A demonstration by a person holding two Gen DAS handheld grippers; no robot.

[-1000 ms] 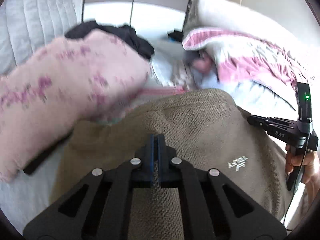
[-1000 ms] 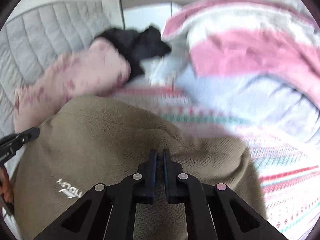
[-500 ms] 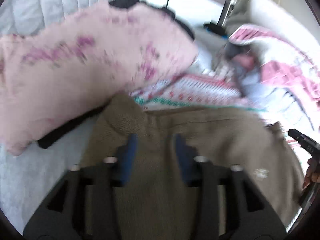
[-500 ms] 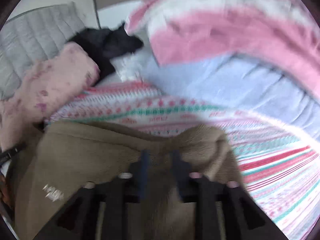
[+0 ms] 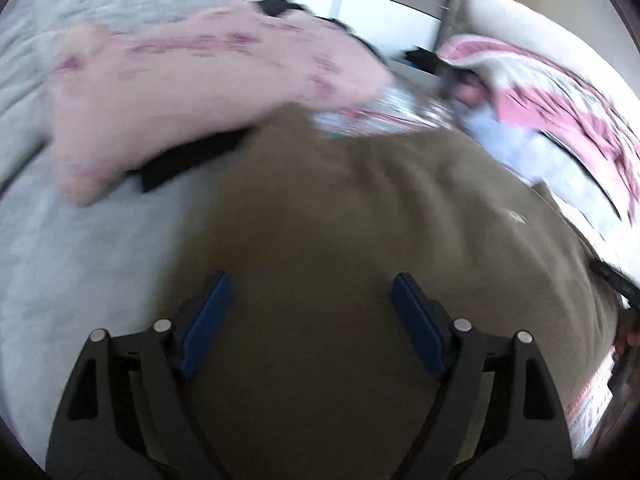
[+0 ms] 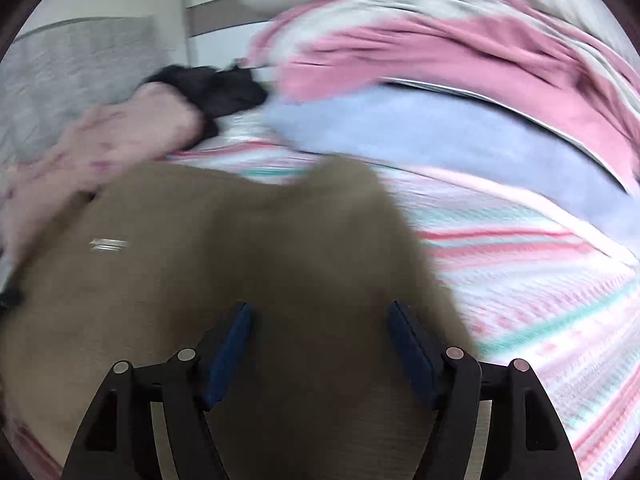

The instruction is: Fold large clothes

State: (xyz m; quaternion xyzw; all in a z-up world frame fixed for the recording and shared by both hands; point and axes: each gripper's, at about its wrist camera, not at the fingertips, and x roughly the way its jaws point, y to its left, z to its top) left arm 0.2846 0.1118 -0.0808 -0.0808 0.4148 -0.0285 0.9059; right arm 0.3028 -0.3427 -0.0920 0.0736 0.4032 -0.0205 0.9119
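The bed (image 5: pixel 80 248) has a grey cover bare on its left. A brown sweater (image 5: pixel 360 220) lies near, a pink floral garment (image 5: pixel 200 92) far left, and a striped patterned blanket (image 6: pixel 520 280) right.

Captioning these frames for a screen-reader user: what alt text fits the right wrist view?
The right gripper, jaws opening with nothing pinched, hangs over a brown garment spread on a striped bedspread. A pink floral garment and black clothing lie beyond; the image is blurred.

one brown sweater (image 5: pixel 360 240) — two grippers (image 5: pixel 308 320)
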